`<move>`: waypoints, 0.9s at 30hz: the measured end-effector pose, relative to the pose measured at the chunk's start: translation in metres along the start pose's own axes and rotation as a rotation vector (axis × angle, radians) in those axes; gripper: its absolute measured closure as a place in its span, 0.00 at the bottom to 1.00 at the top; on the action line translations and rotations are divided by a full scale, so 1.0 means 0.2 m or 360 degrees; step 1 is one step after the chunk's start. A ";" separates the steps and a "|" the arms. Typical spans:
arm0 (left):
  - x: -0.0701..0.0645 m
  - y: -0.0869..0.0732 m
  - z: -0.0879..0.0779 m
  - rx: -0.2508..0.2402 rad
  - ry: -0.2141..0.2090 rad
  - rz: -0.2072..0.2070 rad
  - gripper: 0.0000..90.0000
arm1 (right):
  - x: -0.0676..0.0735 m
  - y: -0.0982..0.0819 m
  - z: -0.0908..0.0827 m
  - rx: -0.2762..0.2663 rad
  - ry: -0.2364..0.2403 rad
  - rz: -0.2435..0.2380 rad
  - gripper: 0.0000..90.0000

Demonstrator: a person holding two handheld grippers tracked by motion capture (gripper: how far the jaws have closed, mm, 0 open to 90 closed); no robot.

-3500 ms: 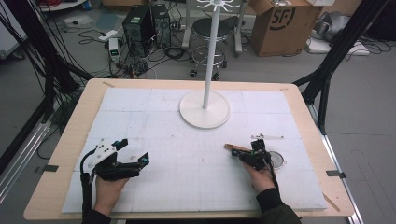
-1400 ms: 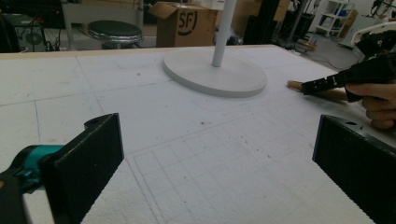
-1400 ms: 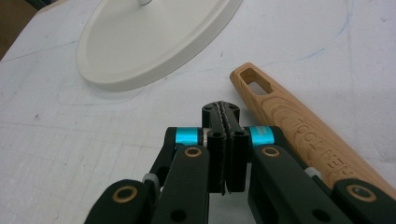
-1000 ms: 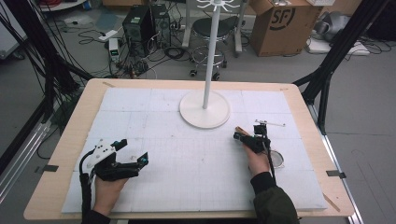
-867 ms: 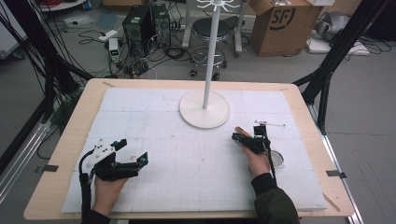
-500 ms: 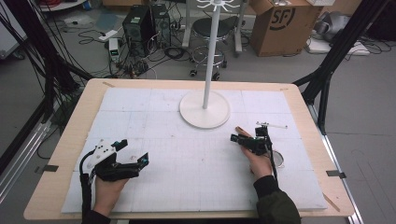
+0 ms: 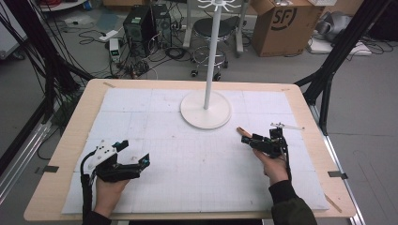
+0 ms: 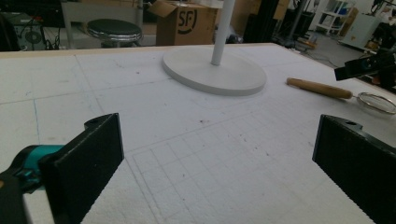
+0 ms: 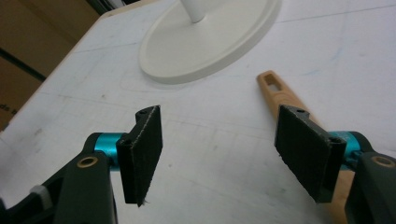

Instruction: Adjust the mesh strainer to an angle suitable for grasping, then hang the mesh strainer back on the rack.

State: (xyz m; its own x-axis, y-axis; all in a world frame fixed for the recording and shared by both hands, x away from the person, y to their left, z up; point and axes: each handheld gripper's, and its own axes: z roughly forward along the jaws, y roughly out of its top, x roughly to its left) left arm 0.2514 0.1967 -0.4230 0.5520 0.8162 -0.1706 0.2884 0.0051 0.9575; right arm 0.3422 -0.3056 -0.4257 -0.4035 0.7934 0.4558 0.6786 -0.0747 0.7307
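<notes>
Nothing is gripped yet: the wooden-handled wire strainer (image 8: 336,91) lies just beside the round white stand base (image 7: 205,108), the right gripper (image 9: 219,149) wide-jawed over its handle, the left gripper (image 7: 123,165) wide-jawed well away.

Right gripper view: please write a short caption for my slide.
Open right tool above the mat, wooden handle beside one jaw, white stand base ahead.
</notes>
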 end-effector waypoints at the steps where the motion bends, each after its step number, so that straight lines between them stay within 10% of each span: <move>1: 0.00 0.00 0.00 -0.0001 0.0000 -0.0005 0.03 | -0.01 0.00 -0.01 -0.0003 -0.0010 0.0002 0.35; 27: 0.00 -0.01 0.00 0.0014 0.0015 0.0000 0.03 | -0.15 0.02 -0.15 0.0097 -0.0080 -0.0031 0.39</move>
State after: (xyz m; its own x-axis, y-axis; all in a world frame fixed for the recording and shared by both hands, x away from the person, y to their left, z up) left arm 0.2510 0.1969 -0.4246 0.5445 0.8217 -0.1682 0.2951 0.0000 0.9555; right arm 0.3388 -0.3473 -0.4209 -0.3867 0.8239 0.4143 0.7076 -0.0229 0.7062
